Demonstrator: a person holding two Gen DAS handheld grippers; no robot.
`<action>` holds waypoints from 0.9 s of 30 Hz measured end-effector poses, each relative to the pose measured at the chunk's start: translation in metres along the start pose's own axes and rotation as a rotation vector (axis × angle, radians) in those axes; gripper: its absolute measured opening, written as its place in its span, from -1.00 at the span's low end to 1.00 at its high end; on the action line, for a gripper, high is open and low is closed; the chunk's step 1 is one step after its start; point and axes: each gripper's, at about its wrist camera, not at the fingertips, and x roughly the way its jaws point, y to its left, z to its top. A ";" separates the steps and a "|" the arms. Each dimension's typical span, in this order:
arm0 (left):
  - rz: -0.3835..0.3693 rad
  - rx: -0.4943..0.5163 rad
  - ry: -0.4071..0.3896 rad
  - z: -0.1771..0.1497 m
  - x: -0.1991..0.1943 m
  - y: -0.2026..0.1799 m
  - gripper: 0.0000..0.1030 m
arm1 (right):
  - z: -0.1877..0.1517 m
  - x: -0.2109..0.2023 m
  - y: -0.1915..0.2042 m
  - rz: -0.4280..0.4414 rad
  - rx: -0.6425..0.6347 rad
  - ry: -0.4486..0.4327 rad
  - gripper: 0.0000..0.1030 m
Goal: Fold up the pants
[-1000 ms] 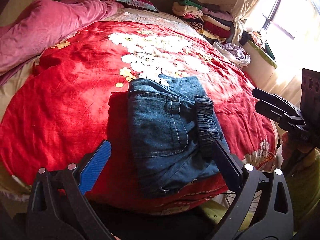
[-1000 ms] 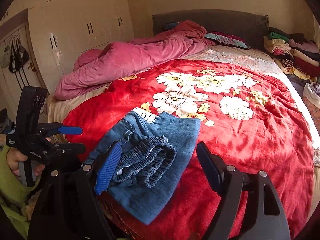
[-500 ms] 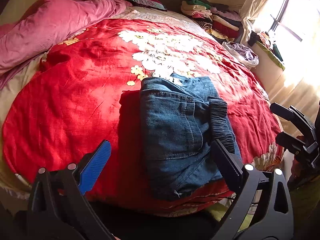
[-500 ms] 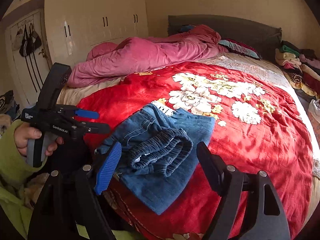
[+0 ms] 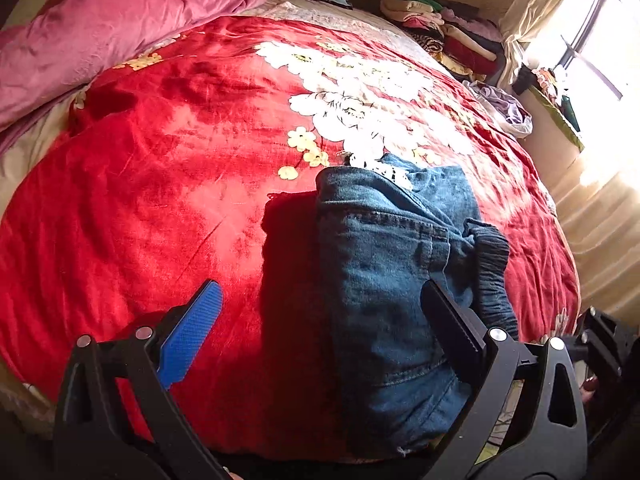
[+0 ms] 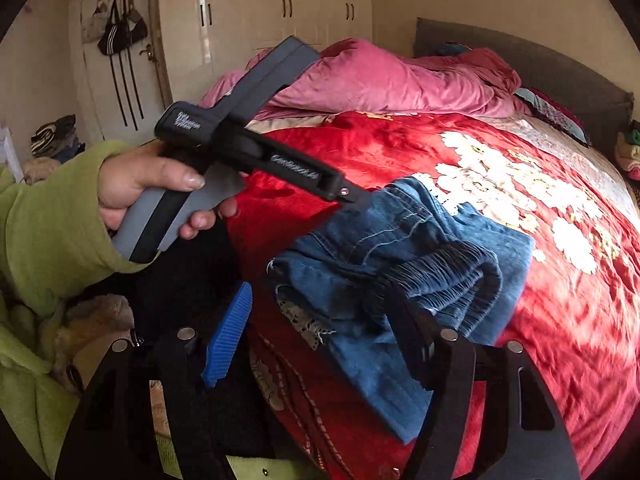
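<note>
Both grippers, left gripper (image 5: pixel 320 328) wide and empty, right gripper (image 6: pixel 316 328) narrowing yet empty, are straddling folded blue denim pants (image 5: pixel 396 280); better to pinch every layer together.

One pants (image 5: pixel 384 280), two tools, one bed (image 5: pixel 160 200).

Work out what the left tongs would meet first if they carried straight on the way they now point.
Probably the folded jeans on the red blanket: the open left tongs point down at their near-left edge. Depth is unclear, so the blanket beside them might come first.
</note>
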 end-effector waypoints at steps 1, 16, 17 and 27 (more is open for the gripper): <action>-0.006 0.005 0.009 0.002 0.004 -0.001 0.67 | 0.002 0.006 0.004 0.007 -0.023 0.009 0.17; 0.021 0.057 0.045 0.005 0.039 -0.008 0.50 | -0.008 0.075 0.019 0.084 -0.146 0.202 -0.82; 0.018 0.052 0.043 0.006 0.039 -0.008 0.50 | -0.008 0.075 0.018 0.087 -0.122 0.194 -0.81; 0.023 0.066 -0.008 0.004 0.015 -0.019 0.62 | 0.005 0.016 0.002 0.072 -0.037 0.057 -0.09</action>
